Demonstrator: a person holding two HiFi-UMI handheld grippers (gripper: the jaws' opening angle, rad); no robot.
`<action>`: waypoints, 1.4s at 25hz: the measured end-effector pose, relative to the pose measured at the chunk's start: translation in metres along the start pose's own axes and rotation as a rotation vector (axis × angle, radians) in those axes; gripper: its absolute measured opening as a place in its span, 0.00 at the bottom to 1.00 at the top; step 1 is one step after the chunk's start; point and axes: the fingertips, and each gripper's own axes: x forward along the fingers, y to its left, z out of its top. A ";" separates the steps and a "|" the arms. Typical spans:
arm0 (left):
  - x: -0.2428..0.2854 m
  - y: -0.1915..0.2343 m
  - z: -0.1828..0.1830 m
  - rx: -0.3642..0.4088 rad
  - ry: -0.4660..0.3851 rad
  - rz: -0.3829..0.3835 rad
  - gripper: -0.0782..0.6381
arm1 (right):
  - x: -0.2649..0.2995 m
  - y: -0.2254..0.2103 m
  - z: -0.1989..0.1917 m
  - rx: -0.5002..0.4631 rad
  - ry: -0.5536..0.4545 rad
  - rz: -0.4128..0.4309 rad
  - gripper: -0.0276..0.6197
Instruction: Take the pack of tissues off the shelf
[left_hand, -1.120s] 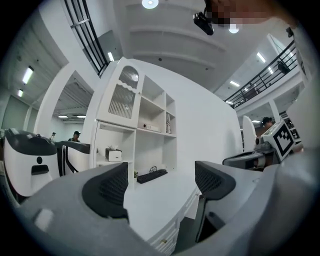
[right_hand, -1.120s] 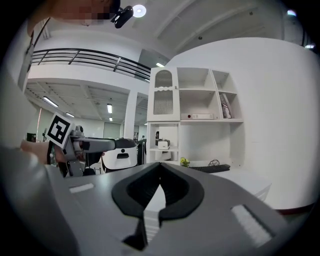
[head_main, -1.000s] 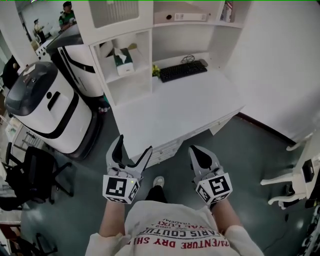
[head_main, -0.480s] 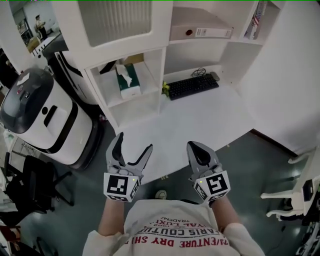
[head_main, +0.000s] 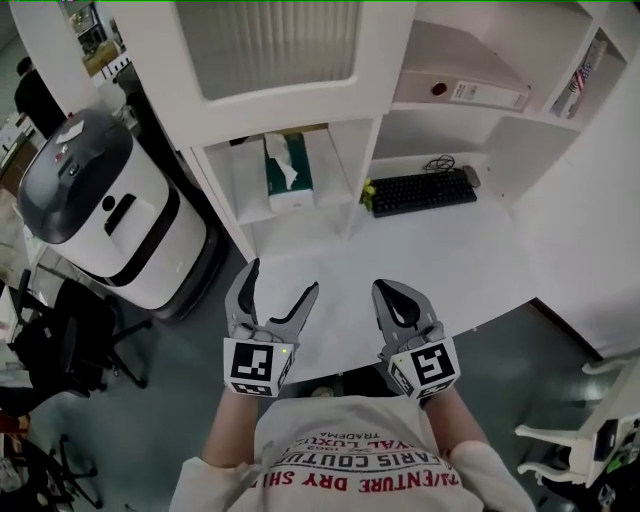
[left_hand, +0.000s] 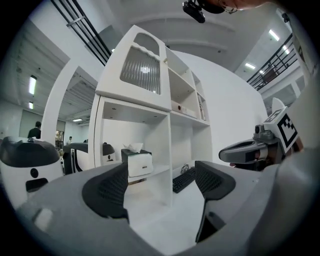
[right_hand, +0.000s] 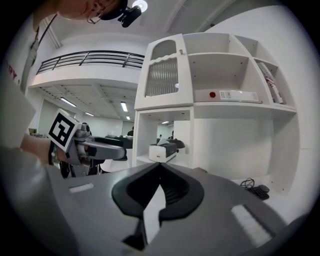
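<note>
The tabletop lay bare across its near and middle stretch, with only a keyboard at the back. The tissue box sat in an open-fronted compartment, walled by an upright divider on its right and roofed by the ribbed-door cabinet.

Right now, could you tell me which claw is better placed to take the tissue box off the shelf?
Left, I'd say. The left claw is open, empty, and roughly in line with the tissue box on the shelf. The right claw is shut and sits further right, toward the keyboard.
</note>
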 end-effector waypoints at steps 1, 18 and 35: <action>0.005 0.003 0.000 -0.001 0.002 0.021 0.70 | 0.008 -0.003 0.000 -0.004 0.000 0.023 0.05; 0.107 0.048 -0.008 -0.060 0.045 0.393 0.79 | 0.097 -0.075 -0.003 -0.055 -0.005 0.334 0.05; 0.175 0.096 -0.012 -0.083 0.090 0.519 0.85 | 0.151 -0.091 -0.023 -0.076 0.004 0.469 0.05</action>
